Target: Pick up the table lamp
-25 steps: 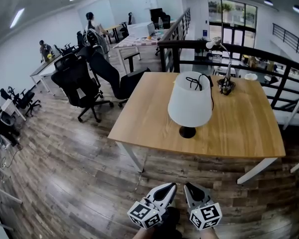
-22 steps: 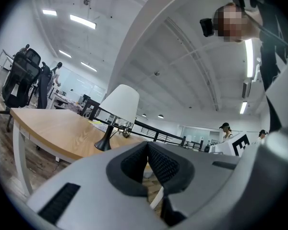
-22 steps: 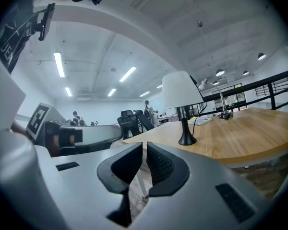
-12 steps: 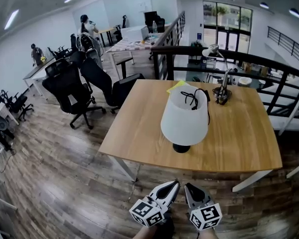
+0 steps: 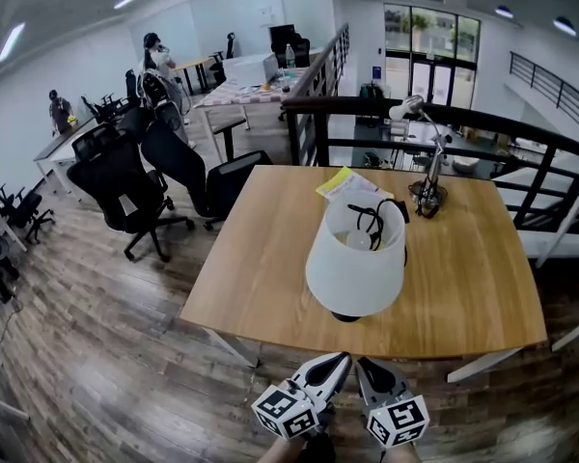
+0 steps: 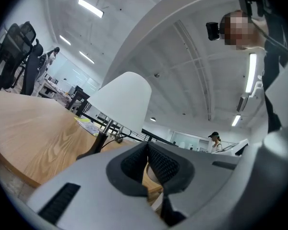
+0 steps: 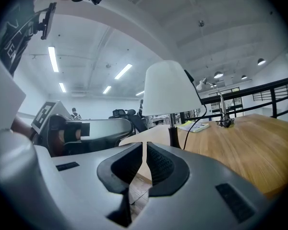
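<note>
The table lamp has a white cone shade, a black stem and a round black base, and its black cord is draped over the top of the shade. It stands near the front edge of the wooden table. The lamp also shows in the left gripper view, and the lamp in the right gripper view. My left gripper and right gripper are side by side just short of the table's front edge, below the lamp. Both are shut with nothing between the pads.
A silver desk lamp and a yellow booklet sit at the table's far side, with a black railing behind. Black office chairs stand to the left of the table. People are at desks far back left.
The table and lamp have come closer in the head view. Both grippers have moved forward toward the table's front edge and stay shut.
</note>
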